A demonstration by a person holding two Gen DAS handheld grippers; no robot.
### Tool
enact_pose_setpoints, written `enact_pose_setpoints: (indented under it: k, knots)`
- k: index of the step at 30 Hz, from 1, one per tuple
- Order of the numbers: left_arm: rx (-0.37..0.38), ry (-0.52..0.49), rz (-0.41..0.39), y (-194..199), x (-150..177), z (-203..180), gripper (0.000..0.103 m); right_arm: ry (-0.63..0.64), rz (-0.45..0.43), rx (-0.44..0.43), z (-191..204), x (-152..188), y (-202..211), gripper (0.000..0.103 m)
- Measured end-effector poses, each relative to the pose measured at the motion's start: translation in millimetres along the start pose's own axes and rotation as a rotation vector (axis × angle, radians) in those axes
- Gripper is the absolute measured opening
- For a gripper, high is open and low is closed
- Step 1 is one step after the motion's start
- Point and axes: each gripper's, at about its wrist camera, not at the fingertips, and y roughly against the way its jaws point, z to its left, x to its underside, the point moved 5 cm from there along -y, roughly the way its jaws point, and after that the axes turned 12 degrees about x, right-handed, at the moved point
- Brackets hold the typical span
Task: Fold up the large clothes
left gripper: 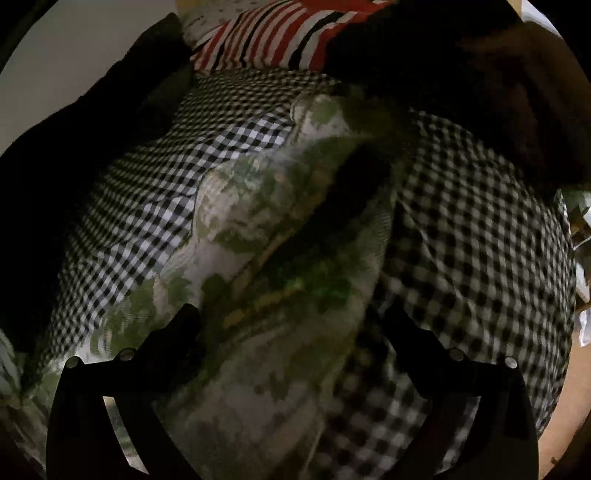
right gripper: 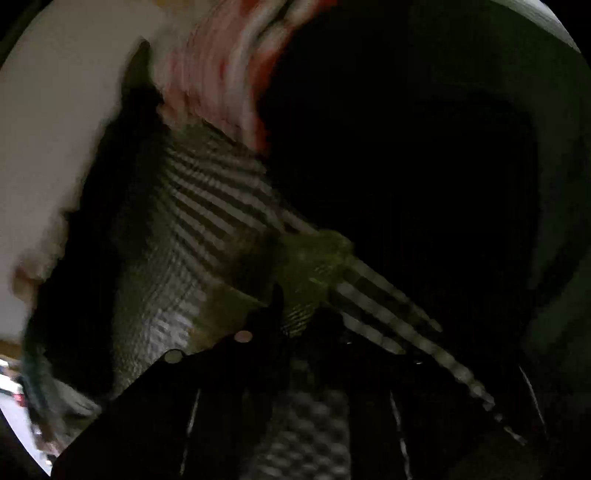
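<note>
A green and cream patterned garment (left gripper: 258,229) lies bunched on a black and white checked cloth (left gripper: 480,236). My left gripper (left gripper: 291,314) hangs just above the garment with its jaws wide apart and nothing between them. In the blurred, dark right wrist view, my right gripper (right gripper: 299,306) is closed on a fold of the green garment (right gripper: 314,258), which stretches up and away from it over the checked cloth (right gripper: 207,206).
A red, white and black striped fabric (left gripper: 273,33) lies beyond the checked cloth, also blurred in the right wrist view (right gripper: 221,81). Dark fabric (left gripper: 461,74) sits at the upper right. A pale wall (left gripper: 74,55) is at the left.
</note>
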Motion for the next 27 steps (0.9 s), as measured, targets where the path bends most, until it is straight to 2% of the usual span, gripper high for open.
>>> enact_pose_setpoints:
  k: [2, 5, 7, 10, 13, 14, 16, 17, 20, 23, 27]
  knots:
    - [-0.011, 0.008, 0.012, -1.5, 11.7, -1.0, 0.098, 0.02, -0.035, -0.04, 14.2, -5.9, 11.5, 0.012]
    - [-0.011, 0.049, -0.001, -0.7, 18.6, 1.6, 0.098, 0.049, -0.024, -0.035, 22.5, -0.7, 9.9, 0.012]
    - [-0.034, 0.056, 0.004, 3.2, 17.6, 1.2, 0.098, 0.004, -0.027, -0.079, 21.3, 0.8, 15.7, 0.012]
    - [-0.117, -0.007, -0.074, 28.0, 14.9, -8.0, 0.098, -0.046, -0.107, -0.158, 25.1, -3.3, 43.5, 0.012]
    - [-0.13, -0.034, -0.115, 42.1, 20.8, -16.3, 0.098, -0.072, -0.161, -0.189, 35.5, -14.4, 61.5, 0.012]
    - [-0.131, -0.02, -0.106, 41.3, 26.5, -15.7, 0.098, -0.068, -0.16, -0.186, 38.1, -17.0, 61.1, 0.012]
    - [-0.106, 0.04, -0.008, 22.5, 43.8, -7.5, 0.098, -0.07, -0.132, -0.146, 40.0, -18.4, 48.2, 0.012]
    - [-0.084, 0.073, 0.016, 16.4, 50.4, -3.8, 0.098, -0.069, -0.111, -0.121, 38.8, -15.2, 37.1, 0.012]
    - [-0.019, 0.189, -0.002, 16.3, 58.8, 7.4, 0.098, -0.066, -0.072, -0.043, 27.7, -5.4, 11.3, 0.012]
    - [-0.023, 0.181, 0.014, 18.5, 58.7, 8.8, 0.098, -0.065, -0.04, 0.018, 8.7, 3.6, -2.5, 0.012]
    - [-0.005, 0.203, 0.008, 29.2, 53.3, 12.8, 0.098, -0.052, -0.088, -0.012, 7.3, 2.4, 21.2, 0.012]
